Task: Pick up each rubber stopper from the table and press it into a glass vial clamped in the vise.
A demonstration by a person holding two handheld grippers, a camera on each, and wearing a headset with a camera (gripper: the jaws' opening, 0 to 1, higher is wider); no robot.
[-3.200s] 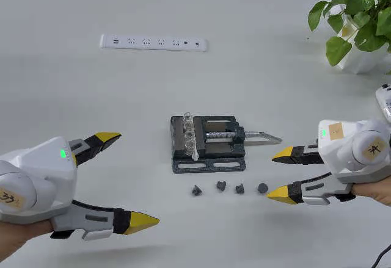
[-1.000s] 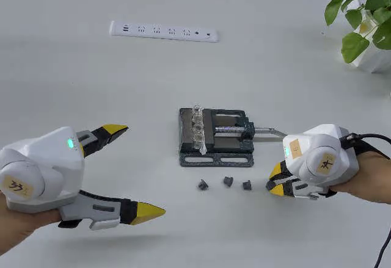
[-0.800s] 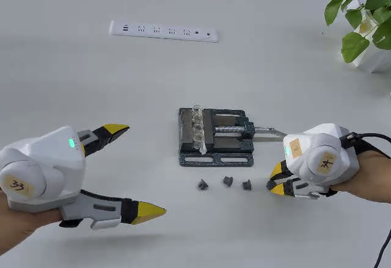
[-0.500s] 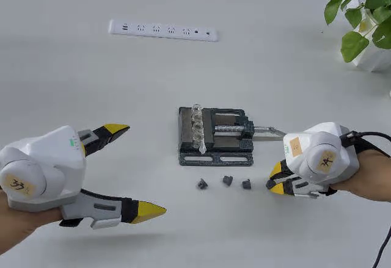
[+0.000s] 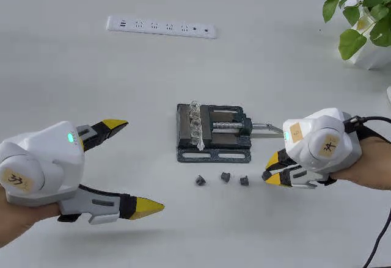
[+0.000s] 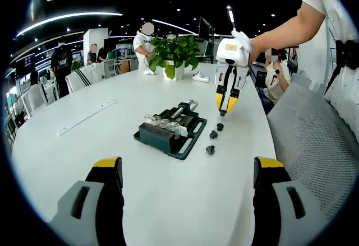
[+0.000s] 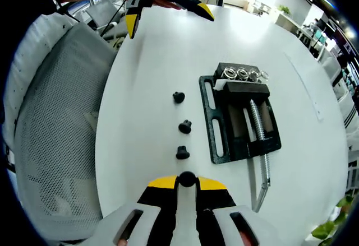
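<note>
A dark vise (image 5: 214,135) (image 7: 241,117) (image 6: 168,133) sits mid-table with a row of several glass vials (image 5: 195,124) (image 7: 244,73) (image 6: 160,123) clamped in it. In front of it lie three black rubber stoppers (image 5: 200,180) (image 5: 225,176) (image 5: 244,181), also seen in the right gripper view as stoppers (image 7: 178,96) (image 7: 185,126) (image 7: 182,152). Just right of that row, my right gripper (image 5: 269,169) (image 7: 187,184) (image 6: 227,103) is shut on a fourth stopper (image 7: 187,179), low over the table. My left gripper (image 5: 134,164) (image 6: 188,165) (image 7: 168,19) hangs open at the front left, holding nothing.
A white power strip (image 5: 162,27) (image 6: 84,117) lies at the far side. A potted plant (image 5: 366,11) (image 6: 178,52) stands at the far right corner. A cable (image 5: 379,243) trails from the right gripper. A mesh chair (image 7: 56,117) stands by the table edge.
The right gripper was open beside the rightmost stopper, then came down and shut on it; it now sits slightly higher. The left gripper has stayed open in place.
</note>
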